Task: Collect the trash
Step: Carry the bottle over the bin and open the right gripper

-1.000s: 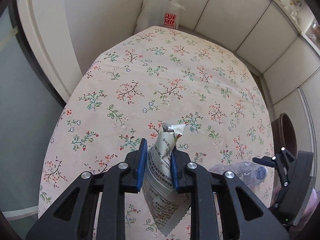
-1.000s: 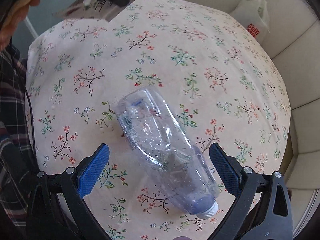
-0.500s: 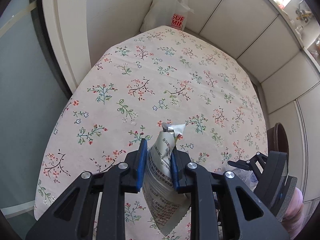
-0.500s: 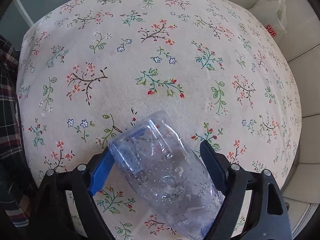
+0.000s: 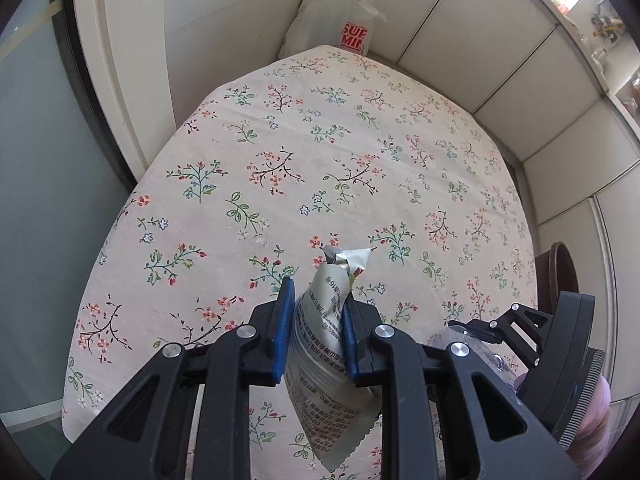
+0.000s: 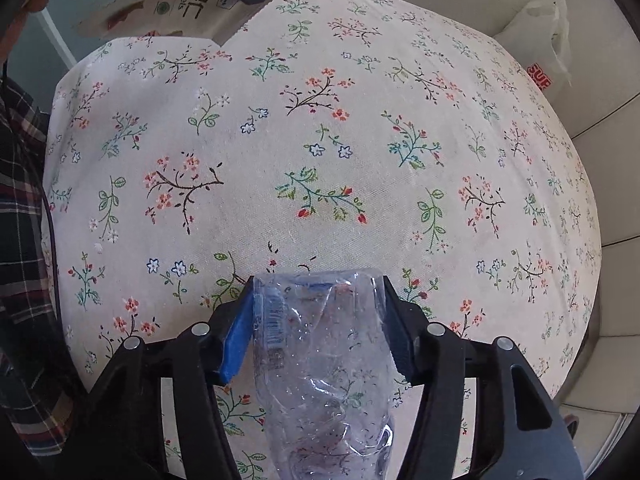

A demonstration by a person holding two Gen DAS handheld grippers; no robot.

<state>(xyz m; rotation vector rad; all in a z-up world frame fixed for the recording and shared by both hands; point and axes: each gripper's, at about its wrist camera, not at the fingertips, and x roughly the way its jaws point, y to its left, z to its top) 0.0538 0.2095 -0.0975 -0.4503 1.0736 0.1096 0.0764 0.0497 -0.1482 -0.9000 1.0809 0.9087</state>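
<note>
Both grippers loaded over the floral tablecloth

On the left, the left gripper clamps a crumpled grey printed snack wrapper above the cloth; to the right, the right gripper has just been closing, its jaws now squeezing a crushed clear plastic bottle lying on the table.

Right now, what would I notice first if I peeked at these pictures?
First, the crumpled clear plastic bottle between the right gripper's blue pads; its jaws have just been closing around it. Next, the printed snack wrapper pinched in the left gripper above the flowery tablecloth. At the table's far end sits a white plastic bag.
</note>
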